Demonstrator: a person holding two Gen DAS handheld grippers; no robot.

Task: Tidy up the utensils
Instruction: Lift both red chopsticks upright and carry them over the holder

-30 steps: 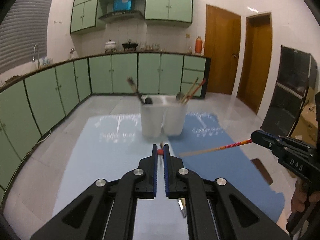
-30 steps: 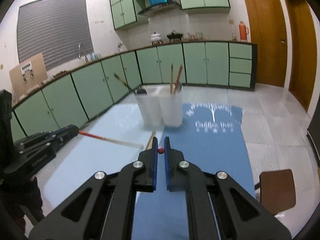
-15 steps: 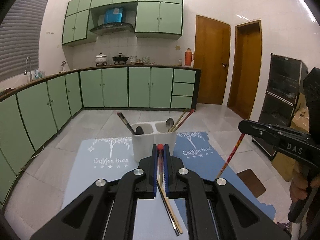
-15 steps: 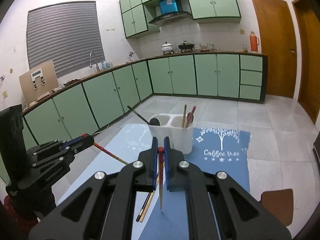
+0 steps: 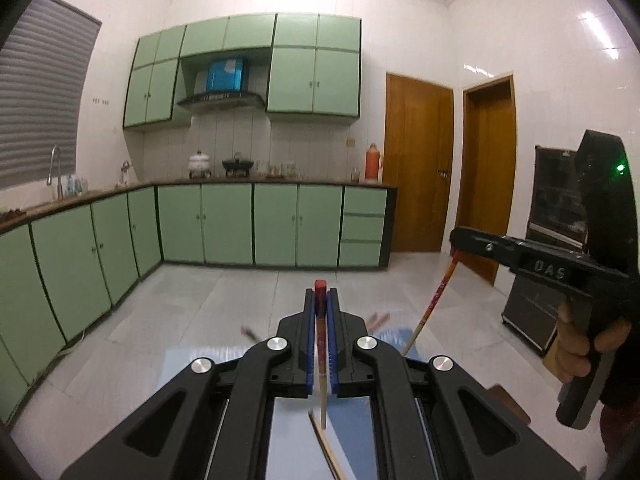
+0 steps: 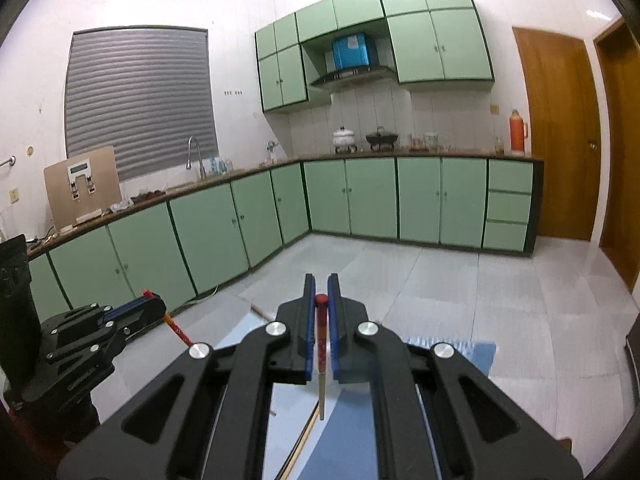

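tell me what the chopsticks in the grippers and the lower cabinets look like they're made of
Chopstick in the left gripper: probably wood or bamboo, pale bare shaft below a red lacquered top. The chopstick in the right gripper looks the same. Lower cabinets: flat pale green doors with dark edging, likely painted or laminated board; the core cannot be told.

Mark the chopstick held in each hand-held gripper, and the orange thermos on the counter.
Left chopstick (image 5: 321, 344), left wrist view, on the red shaft between the blue pads.
Right chopstick (image 6: 321, 340), right wrist view, on the red shaft between the pads.
Orange thermos (image 6: 517, 131), right wrist view, on its body.
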